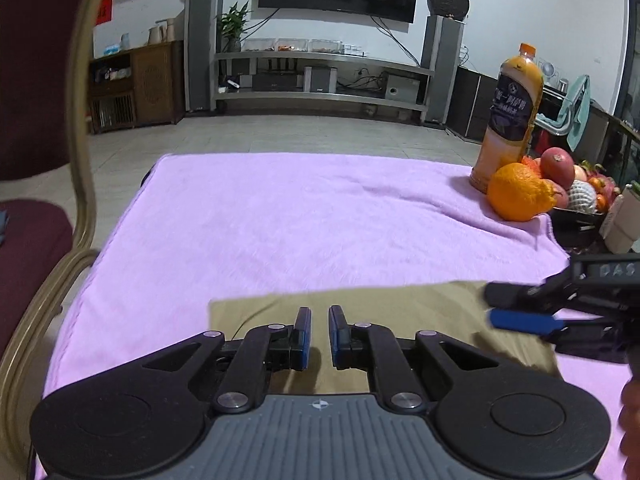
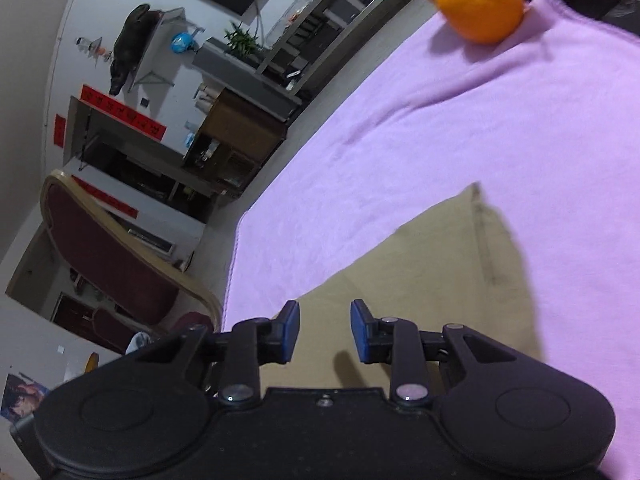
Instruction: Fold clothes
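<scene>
A folded khaki garment [image 1: 400, 320] lies flat on a pink blanket [image 1: 280, 220] near the front edge. It also shows in the right wrist view [image 2: 420, 280] as a tan rectangle. My left gripper [image 1: 319, 312] hovers over the garment's left part, jaws slightly apart and empty. My right gripper [image 2: 325, 312] is open and empty over the garment. It shows in the left wrist view [image 1: 496, 306] at the garment's right edge, turned on its side.
An orange [image 1: 520, 192], a juice bottle [image 1: 508, 116] and a fruit tray [image 1: 576, 188] stand at the blanket's far right. The orange also shows in the right wrist view [image 2: 480, 0]. A maroon chair [image 1: 36, 80] stands at the left.
</scene>
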{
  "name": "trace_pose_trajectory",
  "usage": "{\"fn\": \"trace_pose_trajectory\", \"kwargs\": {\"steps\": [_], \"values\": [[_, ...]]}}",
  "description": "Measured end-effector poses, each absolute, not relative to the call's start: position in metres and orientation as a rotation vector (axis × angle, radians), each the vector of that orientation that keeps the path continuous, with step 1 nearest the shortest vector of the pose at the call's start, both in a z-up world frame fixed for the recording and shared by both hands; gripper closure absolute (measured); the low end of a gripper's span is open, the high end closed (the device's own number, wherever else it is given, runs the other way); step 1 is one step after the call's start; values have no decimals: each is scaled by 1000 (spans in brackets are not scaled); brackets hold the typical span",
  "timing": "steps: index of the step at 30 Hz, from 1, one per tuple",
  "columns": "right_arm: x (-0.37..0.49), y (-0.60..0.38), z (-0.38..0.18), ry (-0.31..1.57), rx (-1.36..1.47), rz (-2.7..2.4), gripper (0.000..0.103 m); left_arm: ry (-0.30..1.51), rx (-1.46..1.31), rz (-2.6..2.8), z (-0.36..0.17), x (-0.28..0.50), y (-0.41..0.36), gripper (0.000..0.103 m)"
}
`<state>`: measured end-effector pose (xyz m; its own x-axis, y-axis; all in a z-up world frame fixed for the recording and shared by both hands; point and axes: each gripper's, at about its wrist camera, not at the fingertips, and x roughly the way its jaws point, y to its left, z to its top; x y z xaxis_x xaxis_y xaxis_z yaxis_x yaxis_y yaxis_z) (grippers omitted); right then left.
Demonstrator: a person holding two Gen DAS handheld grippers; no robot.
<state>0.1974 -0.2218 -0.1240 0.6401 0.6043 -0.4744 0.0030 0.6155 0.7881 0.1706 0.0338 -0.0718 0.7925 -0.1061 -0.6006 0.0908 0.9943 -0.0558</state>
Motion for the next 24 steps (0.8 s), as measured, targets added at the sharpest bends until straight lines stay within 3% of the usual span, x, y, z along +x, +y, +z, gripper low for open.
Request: {"fn": "trace_pose_trajectory", "kwargs": {"steps": [7,9,10,11,24], "values": [[226,-205,-149,790,870,390,74,657,-120,-21,-94,213,36,92],[231,-212,-160,786,901,363,88,689,-145,33,-112,221,44,89],[234,-215,-165,785,917,350,101,695,-178,51,-120,222,51,83],[237,-219,-171,783,932,337,103,699,-210,82,-125,221,58,87],[218,-298,-185,626,952,-110,103,733,-322,412,-118,196,117,93]]}}
